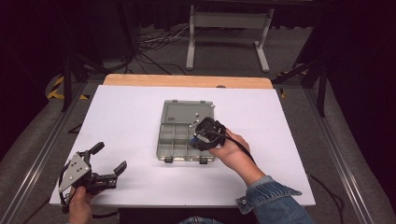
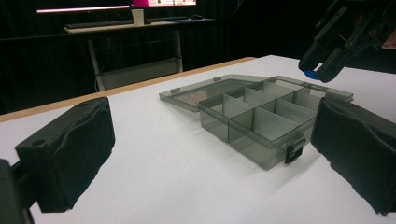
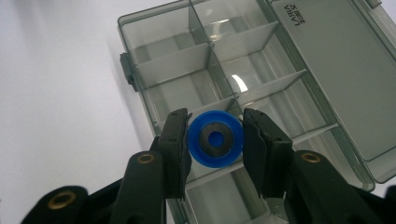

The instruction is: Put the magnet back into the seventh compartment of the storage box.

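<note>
While the white counter point(image 1: 130, 116) is carrying the open, translucent grey plastic compartment box point(image 1: 173, 140), its compartments are looking empty, so the sorting is barely starting. The left gripper point(image 1: 111, 161) is waiting wide open, holding nothing. The right gripper point(image 3: 215, 140) is pinching a small blue round plastic spool point(image 3: 215, 138) above the box's compartments.

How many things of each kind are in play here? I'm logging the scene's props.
Grey compartment box, lid open: 1
Blue ring-shaped part, clamped in the right gripper over the box: 1
Grippers, with the left gripper open over the white table: 2
Total: 4
</note>
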{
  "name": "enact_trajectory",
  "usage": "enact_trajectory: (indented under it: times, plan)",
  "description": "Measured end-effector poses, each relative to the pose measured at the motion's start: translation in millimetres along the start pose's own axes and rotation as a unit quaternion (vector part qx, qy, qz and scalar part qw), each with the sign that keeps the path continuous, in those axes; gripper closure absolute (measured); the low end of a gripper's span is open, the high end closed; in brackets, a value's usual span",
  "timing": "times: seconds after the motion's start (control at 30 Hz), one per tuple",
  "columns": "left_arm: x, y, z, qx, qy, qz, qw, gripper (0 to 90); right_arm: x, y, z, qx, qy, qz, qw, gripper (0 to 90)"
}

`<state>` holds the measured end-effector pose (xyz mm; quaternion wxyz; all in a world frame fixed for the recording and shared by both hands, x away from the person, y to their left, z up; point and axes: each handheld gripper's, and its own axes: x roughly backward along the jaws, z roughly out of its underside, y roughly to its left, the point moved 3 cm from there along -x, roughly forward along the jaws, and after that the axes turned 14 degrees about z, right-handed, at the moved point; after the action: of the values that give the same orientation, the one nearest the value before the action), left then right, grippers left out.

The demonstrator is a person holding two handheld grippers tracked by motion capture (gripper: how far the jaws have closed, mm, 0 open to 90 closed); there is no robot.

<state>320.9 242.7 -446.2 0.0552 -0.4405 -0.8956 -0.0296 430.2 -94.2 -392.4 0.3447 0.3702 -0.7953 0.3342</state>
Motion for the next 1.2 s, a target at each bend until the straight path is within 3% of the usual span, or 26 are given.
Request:
enact_trajectory:
  times: [0.37, 1.2]
  plan:
    - [0.2, 0.2, -0.2, 0.0, 0.001, 0.0, 1.0, 0.4, -15.5, 0.2, 3.2, -0.012, 0.024, 0.002, 0.9996, 62.0]
    - [0.5, 0.3, -0.7, -0.001, -0.001, 0.0, 1.0, 0.5, -41.6, 10.0, 8.6, -0.003, 0.067, -0.011, 0.9977, 61.9]
